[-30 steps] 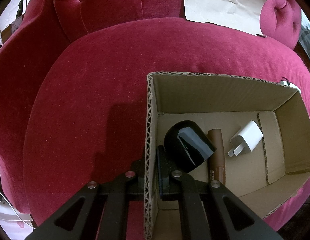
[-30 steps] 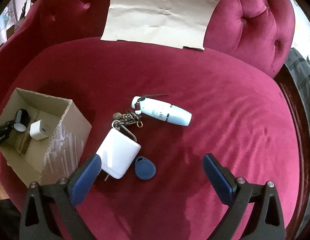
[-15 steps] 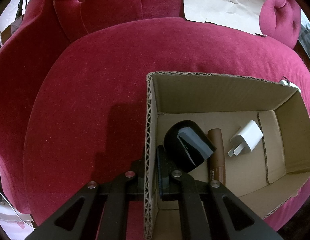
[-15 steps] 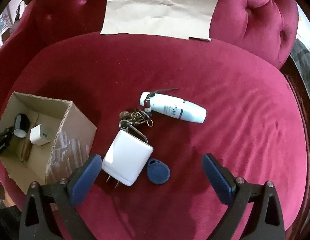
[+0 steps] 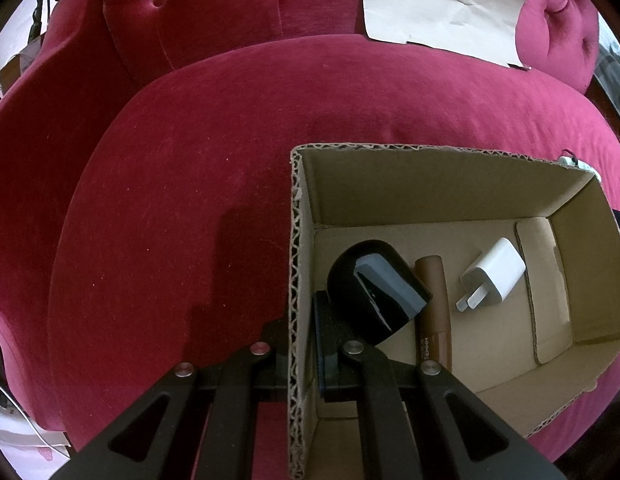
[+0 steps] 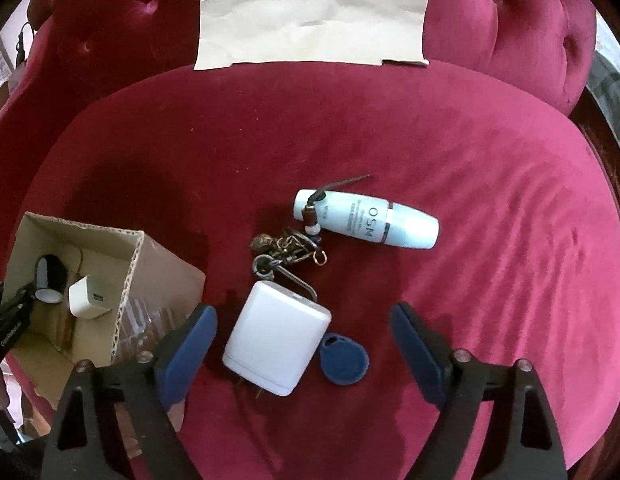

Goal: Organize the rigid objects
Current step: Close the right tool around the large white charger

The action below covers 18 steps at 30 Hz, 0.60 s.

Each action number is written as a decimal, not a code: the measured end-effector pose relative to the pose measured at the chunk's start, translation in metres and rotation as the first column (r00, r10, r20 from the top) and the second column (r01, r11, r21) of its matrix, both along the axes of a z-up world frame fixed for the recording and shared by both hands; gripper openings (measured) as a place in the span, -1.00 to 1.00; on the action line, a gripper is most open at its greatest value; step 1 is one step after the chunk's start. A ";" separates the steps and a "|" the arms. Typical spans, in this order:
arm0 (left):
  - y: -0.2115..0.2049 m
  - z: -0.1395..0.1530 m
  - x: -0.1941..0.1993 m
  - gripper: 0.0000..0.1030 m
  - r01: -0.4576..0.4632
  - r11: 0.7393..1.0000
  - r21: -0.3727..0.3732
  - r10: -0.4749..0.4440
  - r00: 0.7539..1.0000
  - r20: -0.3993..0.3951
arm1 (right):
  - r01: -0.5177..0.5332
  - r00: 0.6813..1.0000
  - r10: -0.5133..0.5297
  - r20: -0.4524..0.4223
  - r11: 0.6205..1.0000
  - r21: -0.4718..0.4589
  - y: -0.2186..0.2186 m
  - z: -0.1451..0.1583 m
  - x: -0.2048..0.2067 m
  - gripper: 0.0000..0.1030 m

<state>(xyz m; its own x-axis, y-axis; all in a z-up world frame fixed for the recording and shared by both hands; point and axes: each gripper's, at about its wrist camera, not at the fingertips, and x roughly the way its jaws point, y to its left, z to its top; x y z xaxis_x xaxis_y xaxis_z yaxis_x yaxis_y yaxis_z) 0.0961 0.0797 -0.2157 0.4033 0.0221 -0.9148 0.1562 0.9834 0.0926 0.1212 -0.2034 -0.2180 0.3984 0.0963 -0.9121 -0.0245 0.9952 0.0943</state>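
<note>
Red velvet seat: bottle point(image 6: 366, 219) lies crosswise; left hand-held gripper point(image 5: 299, 344) clamps box wall point(image 5: 297, 280); right point(image 6: 303, 334) closing, empty.

Left gripper point(image 5: 303, 344) angled down, jaws clamped shut, right gripper point(image 6: 303, 344) angled down, jaws wide, just narrowing

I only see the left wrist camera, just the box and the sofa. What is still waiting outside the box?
Observer: A big white charger lies on the sofa beside the box.
Operator: Is the other gripper near it?
Observer: Yes, the right gripper is open with the charger between its jaws, untouched; they have just been closing.
Operator: Anything else?
Observer: A blue tag lies right beside the charger.
</note>
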 end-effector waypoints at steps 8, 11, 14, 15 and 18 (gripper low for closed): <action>0.000 -0.001 0.000 -0.89 0.000 1.000 0.000 0.000 1.000 0.001 | -0.003 1.000 0.003 0.000 0.999 0.040 0.001 0.001 -0.001 0.42; -0.001 -0.002 0.000 -0.89 -0.001 1.000 -0.002 0.001 1.000 0.000 | -0.001 1.000 0.002 -0.011 0.999 0.051 0.000 -0.001 -0.003 0.08; 0.000 -0.002 0.000 -0.89 -0.002 1.000 -0.004 0.002 1.000 0.001 | -0.001 1.000 0.002 -0.014 0.999 0.043 -0.001 -0.002 -0.002 0.08; 0.000 -0.002 0.000 -0.89 -0.001 1.000 -0.003 0.001 1.000 0.001 | -0.005 1.000 0.006 -0.013 0.999 0.038 0.000 -0.001 -0.002 0.08; 0.000 -0.003 0.000 -0.89 -0.001 1.000 -0.002 0.001 1.000 0.001 | 0.000 1.000 0.000 -0.009 1.000 0.031 0.002 -0.001 -0.004 0.07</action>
<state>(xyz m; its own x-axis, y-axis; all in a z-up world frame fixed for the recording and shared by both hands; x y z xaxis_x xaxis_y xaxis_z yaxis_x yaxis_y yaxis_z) 0.0958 0.0796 -0.2182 0.4040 0.0204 -0.9145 0.1549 0.9838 0.0904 0.1171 -0.2010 -0.2194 0.3903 0.1251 -0.9121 -0.0239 0.9918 0.1258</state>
